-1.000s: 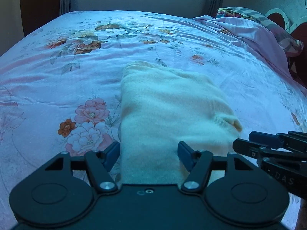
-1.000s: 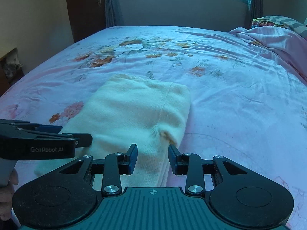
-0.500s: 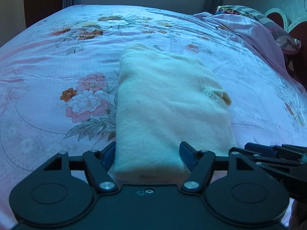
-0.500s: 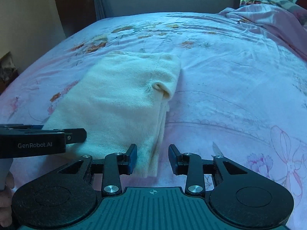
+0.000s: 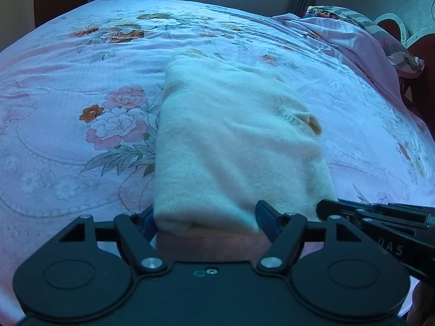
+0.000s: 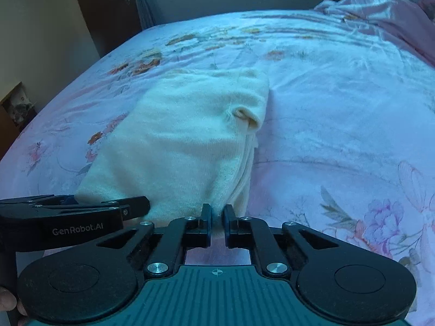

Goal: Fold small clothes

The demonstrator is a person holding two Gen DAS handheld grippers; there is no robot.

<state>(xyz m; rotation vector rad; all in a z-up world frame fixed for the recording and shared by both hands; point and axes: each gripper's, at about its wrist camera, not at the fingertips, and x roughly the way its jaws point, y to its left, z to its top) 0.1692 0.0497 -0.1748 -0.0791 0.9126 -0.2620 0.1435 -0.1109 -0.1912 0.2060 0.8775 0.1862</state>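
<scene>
A cream knitted garment (image 5: 231, 141) lies folded into a long rectangle on the floral bedsheet (image 5: 68, 135). It also shows in the right wrist view (image 6: 185, 141). My left gripper (image 5: 206, 217) is open, its fingers either side of the garment's near edge. My right gripper (image 6: 217, 214) has its jaws pinched on the garment's near right corner. Each gripper shows in the other's view: the right one (image 5: 380, 217) at the lower right, the left one (image 6: 76, 209) at the lower left.
A rumpled pink quilt (image 5: 353, 43) and a pillow (image 5: 380, 32) lie at the bed's far right. A headboard (image 5: 418, 43) stands beyond them. A wall and curtain (image 6: 141, 5) are behind the bed, with a dark cabinet (image 6: 16, 108) at left.
Both grippers have pulled back to the garment's near edge. The right gripper's jaws have shut on the near right corner. The left gripper stays open.
</scene>
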